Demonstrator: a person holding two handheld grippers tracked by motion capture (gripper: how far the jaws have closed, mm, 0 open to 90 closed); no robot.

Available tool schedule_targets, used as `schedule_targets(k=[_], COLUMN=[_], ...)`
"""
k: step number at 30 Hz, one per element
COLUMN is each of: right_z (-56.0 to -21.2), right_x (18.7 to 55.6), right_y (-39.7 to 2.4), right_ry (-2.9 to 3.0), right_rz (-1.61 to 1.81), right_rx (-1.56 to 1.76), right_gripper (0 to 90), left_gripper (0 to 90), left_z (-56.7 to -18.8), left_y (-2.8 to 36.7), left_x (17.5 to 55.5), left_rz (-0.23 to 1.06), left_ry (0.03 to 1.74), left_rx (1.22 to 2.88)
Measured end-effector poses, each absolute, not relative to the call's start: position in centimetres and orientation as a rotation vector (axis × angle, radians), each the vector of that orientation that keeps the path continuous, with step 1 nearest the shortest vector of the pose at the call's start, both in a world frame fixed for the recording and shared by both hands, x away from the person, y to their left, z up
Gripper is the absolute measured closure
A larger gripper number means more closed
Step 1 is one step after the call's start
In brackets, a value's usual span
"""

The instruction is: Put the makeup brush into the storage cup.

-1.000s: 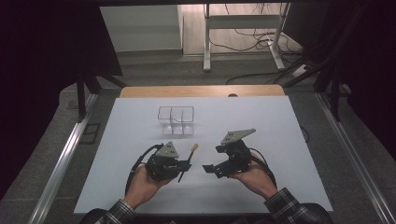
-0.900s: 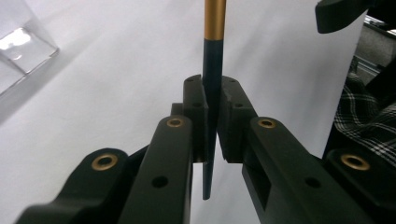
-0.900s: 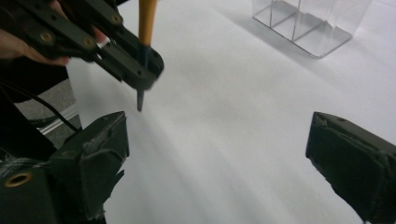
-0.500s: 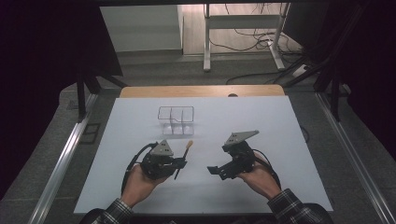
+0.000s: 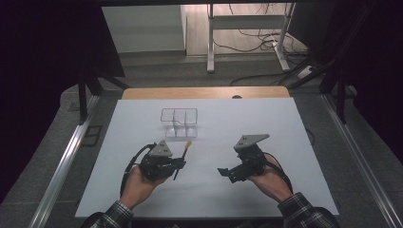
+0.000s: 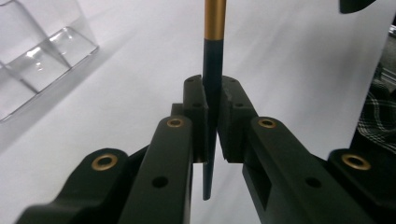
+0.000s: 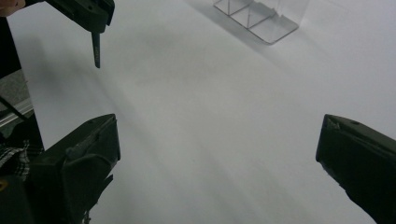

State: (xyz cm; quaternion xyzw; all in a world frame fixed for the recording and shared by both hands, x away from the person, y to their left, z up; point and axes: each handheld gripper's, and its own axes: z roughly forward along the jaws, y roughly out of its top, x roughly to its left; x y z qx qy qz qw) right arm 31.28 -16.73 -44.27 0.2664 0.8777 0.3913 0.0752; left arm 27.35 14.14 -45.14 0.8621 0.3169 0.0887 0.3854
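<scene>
Left gripper view: the left gripper [image 6: 212, 126] pinches a dark brush handle [image 6: 213, 70]; right gripper [image 7: 215, 154] spread wide, empty

Left tool [image 6: 212, 121]: two black jaws clamped on a dark brush handle [image 6: 212, 70], which stands upright between the pads, gold band at the top, pointed end hanging below them. Clear divided box [image 6: 37, 56] at upper left on the white bench [image 6: 303, 60]. Plaid sleeve [image 6: 380, 116] at right edge.

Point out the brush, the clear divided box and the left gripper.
brush [image 6: 214, 56]: left gripper view, dark handle just above the jaws.
clear divided box [image 5: 179, 115]: high view, far rim.
left gripper [image 5: 179, 164]: high view, jaw tips clamping the handle.
</scene>
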Motion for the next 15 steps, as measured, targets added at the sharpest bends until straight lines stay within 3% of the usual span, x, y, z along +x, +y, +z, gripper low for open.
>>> schedule_targets(k=[15], right_z=[-44.4], right_x=[31.3], right_y=[-18.3], right_ry=[2.590], right_rz=[1.088], right_rx=[0.824], right_gripper=[0.0], left_gripper=[83.3], left_z=[-45.0], left_y=[15.5], left_x=[27.8], left_rz=[0.250], left_ry=[0.851], left_rx=[2.177])
